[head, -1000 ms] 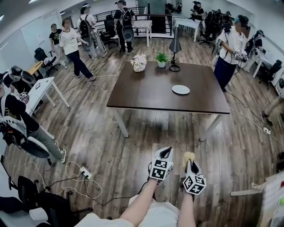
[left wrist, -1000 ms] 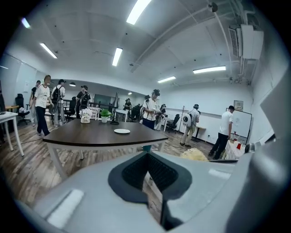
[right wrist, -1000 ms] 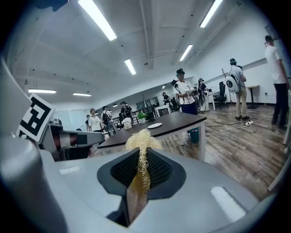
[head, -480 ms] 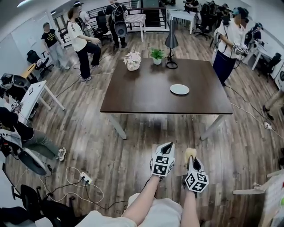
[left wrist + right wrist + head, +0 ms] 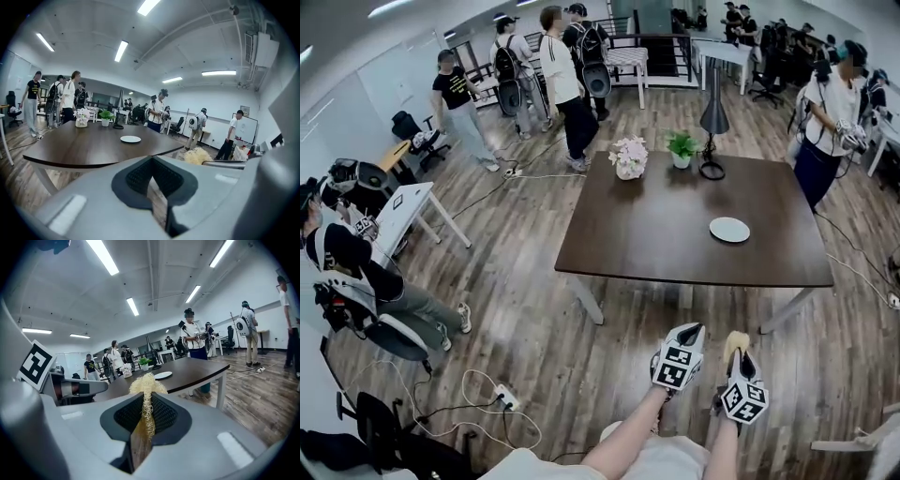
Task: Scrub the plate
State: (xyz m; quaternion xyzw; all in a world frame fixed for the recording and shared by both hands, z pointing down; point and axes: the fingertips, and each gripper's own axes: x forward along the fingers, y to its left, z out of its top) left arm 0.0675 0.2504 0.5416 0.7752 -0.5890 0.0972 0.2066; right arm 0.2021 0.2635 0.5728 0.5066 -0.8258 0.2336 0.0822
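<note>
A white plate (image 5: 729, 230) lies on the right part of a dark brown table (image 5: 666, 234), well ahead of both grippers. It also shows as the small plate (image 5: 130, 139) in the left gripper view and the plate (image 5: 162, 375) in the right gripper view. My left gripper (image 5: 693, 331) hangs low over the wooden floor, short of the table's near edge, shut with nothing between its jaws (image 5: 151, 159). Beside it my right gripper (image 5: 737, 343) is shut on a yellow fibrous scrubber (image 5: 146, 384), whose tuft sticks out past the tips; this scrubber (image 5: 197, 155) also shows in the left gripper view.
At the table's far edge stand a flower vase (image 5: 628, 157), a potted plant (image 5: 681, 145) and a black lamp (image 5: 712, 117). A person (image 5: 836, 117) stands by the far right corner. A seated person (image 5: 356, 272) and a power strip with cables (image 5: 502, 398) are at the left.
The head view has swung, so the table and both grippers sit further right in the frame. People at the back have walked. Both grippers keep their pose; the right one still holds the scrubber.
</note>
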